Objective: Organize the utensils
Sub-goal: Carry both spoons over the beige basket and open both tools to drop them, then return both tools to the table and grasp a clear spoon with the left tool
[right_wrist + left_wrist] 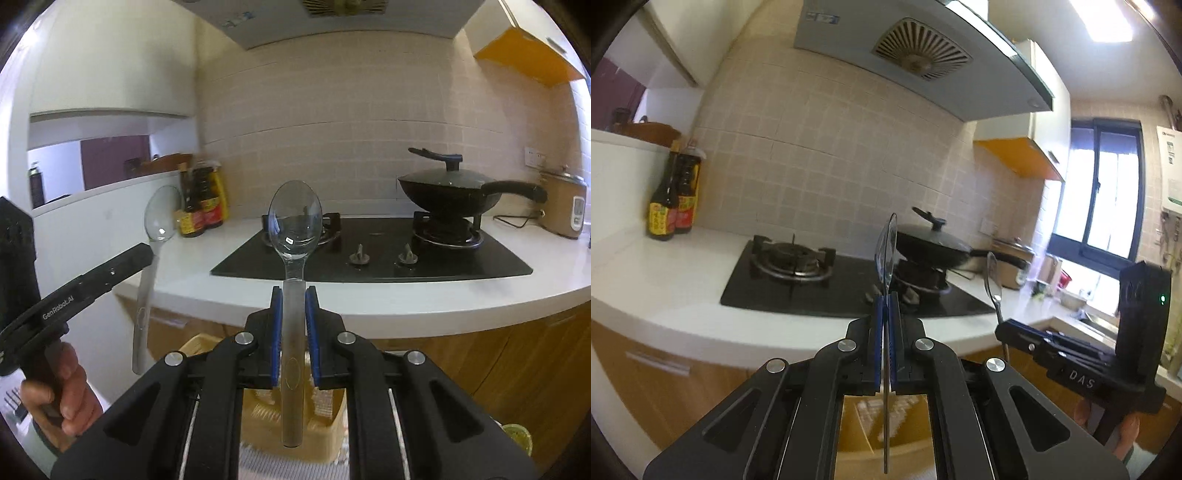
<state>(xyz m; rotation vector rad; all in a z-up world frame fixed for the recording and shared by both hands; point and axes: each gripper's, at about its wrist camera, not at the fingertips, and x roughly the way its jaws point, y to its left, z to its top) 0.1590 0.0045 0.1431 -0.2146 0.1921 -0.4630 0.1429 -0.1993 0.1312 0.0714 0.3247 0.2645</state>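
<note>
Spoons, two, both clear plastic, held upright above the counter front. Left gripper [885, 306] pinches one spoon [886, 251] edge-on; right gripper [294, 306] pinches the other spoon [294, 221] by its handle. Carrying step. Next: lower each, handle down, into what appears to be a woven holder [258, 410] below.

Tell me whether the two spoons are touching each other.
Apart. The right wrist view shows counter and wall between the left spoon and the right spoon.

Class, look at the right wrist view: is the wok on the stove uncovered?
No. The wok on the right burner has a dark lid sitting on it.
</note>
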